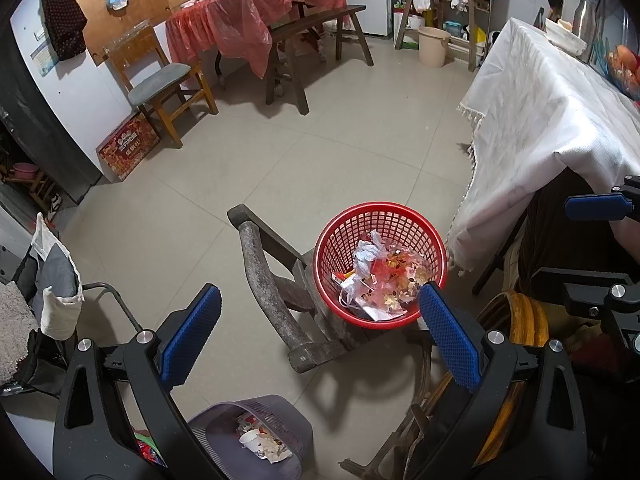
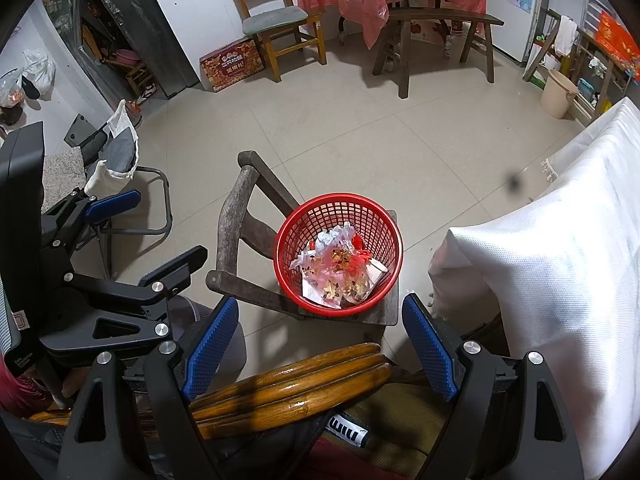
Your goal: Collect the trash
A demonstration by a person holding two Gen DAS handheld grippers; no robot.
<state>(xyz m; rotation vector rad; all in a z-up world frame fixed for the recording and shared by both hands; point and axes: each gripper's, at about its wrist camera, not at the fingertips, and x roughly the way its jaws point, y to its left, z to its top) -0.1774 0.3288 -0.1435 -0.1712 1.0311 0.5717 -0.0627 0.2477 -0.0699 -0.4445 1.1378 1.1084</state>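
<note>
A red mesh basket (image 1: 400, 216) (image 2: 304, 220) holds crumpled paper and plastic trash (image 1: 380, 276) (image 2: 340, 272). It stands on the seat of a dark wooden chair (image 1: 260, 264) (image 2: 232, 216). My left gripper (image 1: 320, 300) is open and empty, held above the floor to the left of the basket; it also shows in the right wrist view (image 2: 160, 228). My right gripper (image 2: 320, 312) is open and empty, above the basket's near side. A grey mesh bin (image 1: 280, 412) with a paper cup and scraps sits on the floor below the left gripper.
A table under a white cloth (image 1: 540, 120) (image 2: 560, 260) stands to the right. A varnished bamboo chair back (image 2: 288, 384) lies just under the right gripper. A folding chair with clothes (image 1: 60, 280) is on the left. A bench (image 1: 316, 28) and red-covered table stand far back.
</note>
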